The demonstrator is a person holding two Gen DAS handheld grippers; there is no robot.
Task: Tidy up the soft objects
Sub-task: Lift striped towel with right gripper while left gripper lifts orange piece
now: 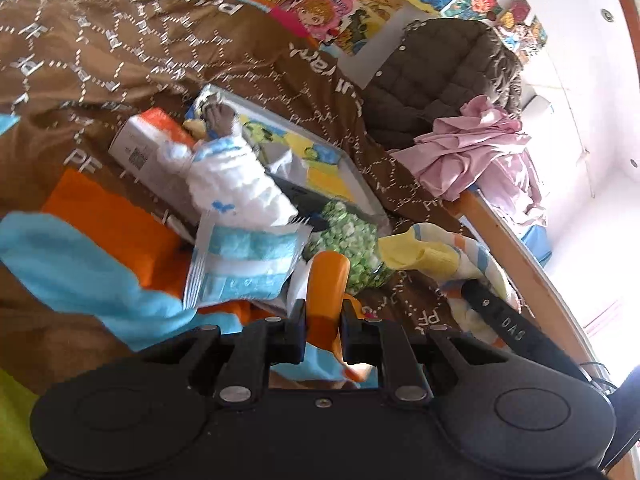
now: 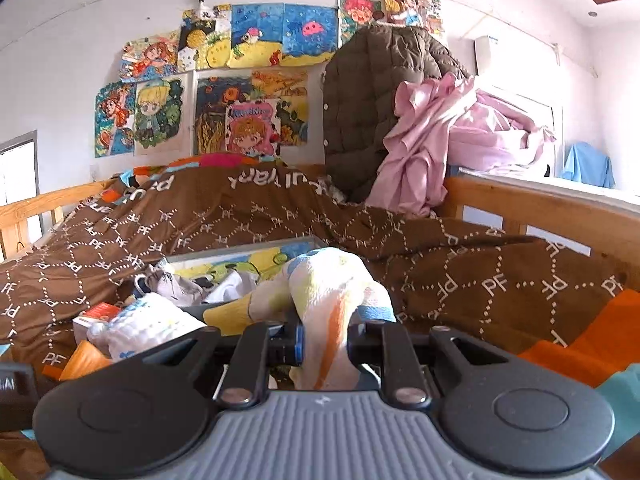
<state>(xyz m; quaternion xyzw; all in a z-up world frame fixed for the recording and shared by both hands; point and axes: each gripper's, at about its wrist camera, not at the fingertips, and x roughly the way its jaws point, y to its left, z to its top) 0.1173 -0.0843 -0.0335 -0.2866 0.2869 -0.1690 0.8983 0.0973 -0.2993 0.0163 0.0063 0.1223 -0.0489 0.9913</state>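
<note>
My left gripper (image 1: 323,312) is shut on an orange soft object (image 1: 326,280) above the brown bedspread (image 1: 120,60). My right gripper (image 2: 325,336) is shut on a white towel with orange, yellow and blue stripes (image 2: 332,292); the same towel (image 1: 440,256) and the right gripper's black arm (image 1: 508,324) show in the left wrist view. A white bundled cloth (image 1: 236,184), a blue and white packet (image 1: 244,264) and a green speckled bag (image 1: 348,236) lie in a pile ahead of the left gripper.
A picture board (image 1: 312,160) and a white and orange box (image 1: 148,140) lie on the bed. A dark quilted jacket (image 2: 368,108) and pink cloth (image 2: 424,140) hang at the wooden bed rail (image 2: 540,208). Drawings (image 2: 240,80) cover the wall.
</note>
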